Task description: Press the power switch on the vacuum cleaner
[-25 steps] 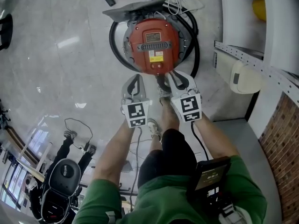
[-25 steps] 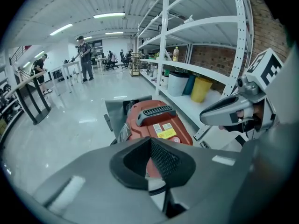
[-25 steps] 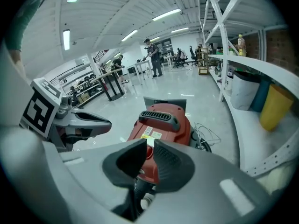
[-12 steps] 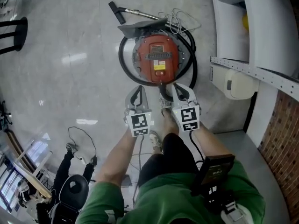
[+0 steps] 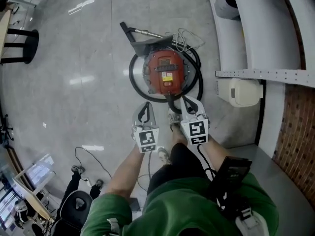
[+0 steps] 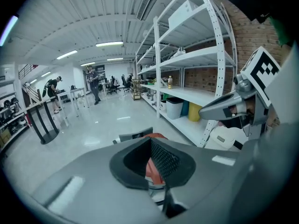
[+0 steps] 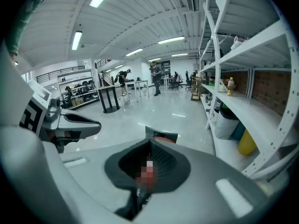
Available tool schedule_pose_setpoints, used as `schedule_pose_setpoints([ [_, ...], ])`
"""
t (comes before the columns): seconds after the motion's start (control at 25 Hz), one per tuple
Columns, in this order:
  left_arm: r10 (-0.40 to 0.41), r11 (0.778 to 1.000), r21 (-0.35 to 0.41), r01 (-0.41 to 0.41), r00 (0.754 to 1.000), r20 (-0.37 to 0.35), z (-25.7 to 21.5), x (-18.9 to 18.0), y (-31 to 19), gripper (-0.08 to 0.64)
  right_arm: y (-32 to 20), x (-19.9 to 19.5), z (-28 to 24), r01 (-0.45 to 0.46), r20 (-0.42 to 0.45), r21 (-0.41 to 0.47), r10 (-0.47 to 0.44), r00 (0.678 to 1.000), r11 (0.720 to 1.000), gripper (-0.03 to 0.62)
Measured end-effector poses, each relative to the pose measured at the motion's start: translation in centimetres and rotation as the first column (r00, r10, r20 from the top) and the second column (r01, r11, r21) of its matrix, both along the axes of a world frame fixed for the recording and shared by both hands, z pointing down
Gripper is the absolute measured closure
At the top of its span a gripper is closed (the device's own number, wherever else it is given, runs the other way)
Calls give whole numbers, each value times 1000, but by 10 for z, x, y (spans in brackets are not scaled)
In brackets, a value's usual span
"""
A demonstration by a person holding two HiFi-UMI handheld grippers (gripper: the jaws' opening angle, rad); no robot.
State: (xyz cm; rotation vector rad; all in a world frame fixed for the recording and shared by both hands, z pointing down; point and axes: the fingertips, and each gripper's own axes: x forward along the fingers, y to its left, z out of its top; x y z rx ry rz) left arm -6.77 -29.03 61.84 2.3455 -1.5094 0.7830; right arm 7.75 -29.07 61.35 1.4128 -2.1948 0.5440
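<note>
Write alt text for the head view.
A red vacuum cleaner ringed by its black hose sits on a glossy grey floor. A person in green points the left gripper and right gripper, jaws together, toward it from above.

Red vacuum cleaner (image 5: 166,69) (yellow label (image 5: 167,76), black hose (image 5: 132,77)); green shirt (image 5: 182,205); pale grey floor (image 5: 74,58).

Glossy grey floor (image 5: 74,48) carries red vacuum cleaner (image 5: 166,72), black hose (image 5: 133,80) looped around.

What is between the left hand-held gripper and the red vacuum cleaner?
Head view: a strip of bare floor, then the black hose looped around the vacuum cleaner, ahead of the left hand-held gripper.
</note>
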Motion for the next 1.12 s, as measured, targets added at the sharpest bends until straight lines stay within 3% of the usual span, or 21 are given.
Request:
schedule_pose_setpoints([
  [0.44, -25, 978, 205, 31, 999, -34, -116, -28, 33, 552, 24, -21, -126, -23, -21, 218, 28, 999, 976, 589],
  [0.64, 2, 944, 328, 32, 995, -103, -191, -44, 59, 552, 57, -31, -190, -50, -25, 303, 61, 998, 952, 589],
  [0.84, 4, 892, 448, 50, 993, -120, -248, -61, 70, 554, 80, -43, -237, -46, -17, 392, 57, 998, 919, 589],
  [0.96, 22, 884, 465, 50, 989, -148, -268, -67, 99, 554, 114, -47, -255, -71, 4, 396, 76, 997, 916, 589],
  [1.12, 49, 889, 457, 28, 986, -156, -281, -74, 134, 554, 151, -42, -275, -113, 13, 422, 119, 993, 900, 589],
])
